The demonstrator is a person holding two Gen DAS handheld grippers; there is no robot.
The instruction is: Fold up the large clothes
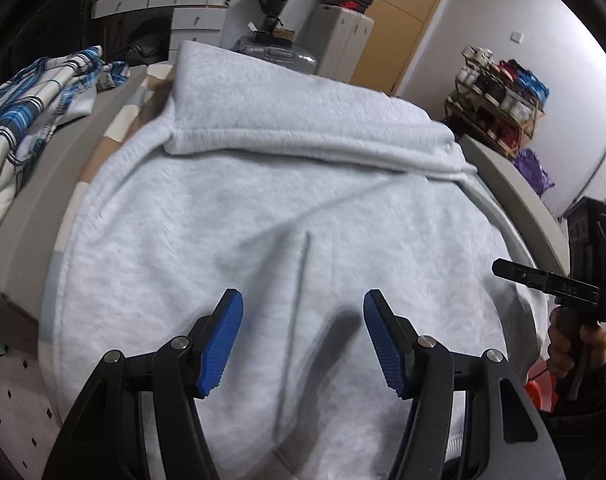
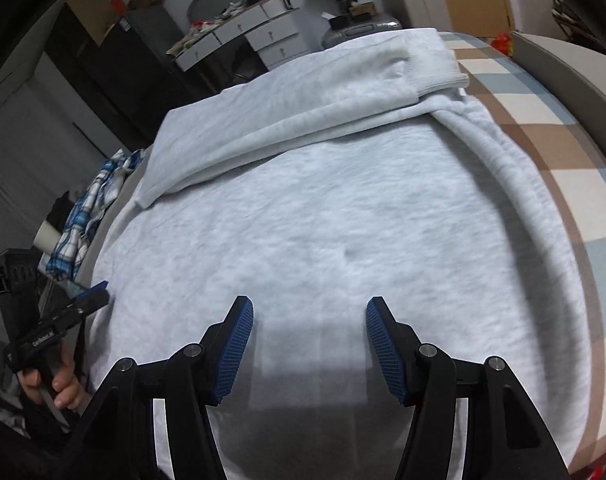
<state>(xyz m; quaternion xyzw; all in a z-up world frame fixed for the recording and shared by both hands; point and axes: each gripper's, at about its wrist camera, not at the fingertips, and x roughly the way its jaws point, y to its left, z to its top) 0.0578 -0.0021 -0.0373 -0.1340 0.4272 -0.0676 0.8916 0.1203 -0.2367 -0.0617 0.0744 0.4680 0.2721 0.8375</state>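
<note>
A large pale grey sweatshirt (image 1: 271, 208) lies flat on the table, with a sleeve (image 1: 303, 112) folded across its far part. It also shows in the right wrist view (image 2: 343, 220), with the folded sleeve (image 2: 303, 96) across the back. My left gripper (image 1: 303, 316) is open and empty, just above the near part of the garment. My right gripper (image 2: 310, 320) is open and empty above the garment's near edge. The right gripper also shows at the right edge of the left wrist view (image 1: 499, 267). The left gripper shows at the left edge of the right wrist view (image 2: 103, 292).
A blue plaid garment (image 1: 35, 112) lies at the table's left side, and shows in the right wrist view (image 2: 91, 216). A checked cloth (image 2: 551, 152) covers the table on the right. Drawers (image 1: 163, 0), a shoe rack (image 1: 499, 96) and cabinets stand behind.
</note>
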